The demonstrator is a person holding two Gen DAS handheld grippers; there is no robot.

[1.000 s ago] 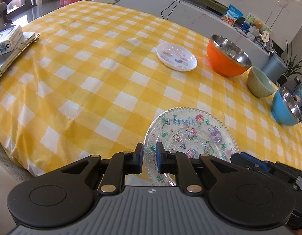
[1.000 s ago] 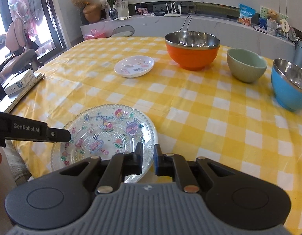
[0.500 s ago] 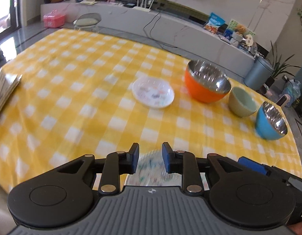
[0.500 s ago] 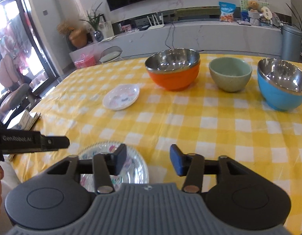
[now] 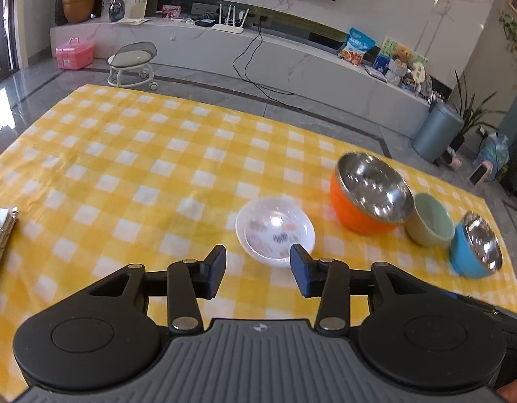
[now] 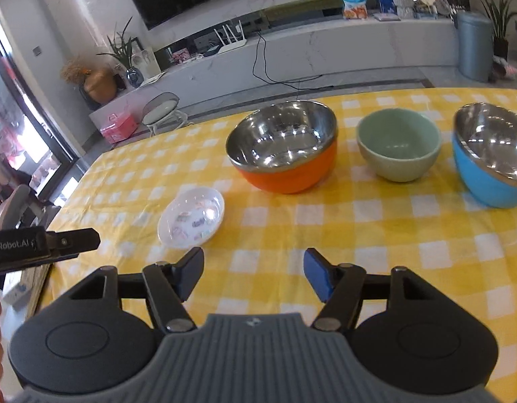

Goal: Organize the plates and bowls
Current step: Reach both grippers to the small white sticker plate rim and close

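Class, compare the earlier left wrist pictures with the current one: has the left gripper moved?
Yes. The left gripper has pulled back off the big glass plate, now out of view; the small white plate sits just beyond its opening, empty fingers.

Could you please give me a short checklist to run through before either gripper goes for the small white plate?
1. Left gripper empty: ok, jaws opening, nothing between them.
2. Right gripper empty: ok, jaws opening, nothing between them.
3. Small white plate free to grasp: ok, it lies flat on the checked tablecloth, apart from the bowls.
4. Orange bowl, green bowl and blue bowl upright and empty: ok.
5. The grippers clear of each other: ok, in the right wrist view the left one is off at the left edge.
6. Where the large patterned plate lies: cannot tell, it shows in neither view.
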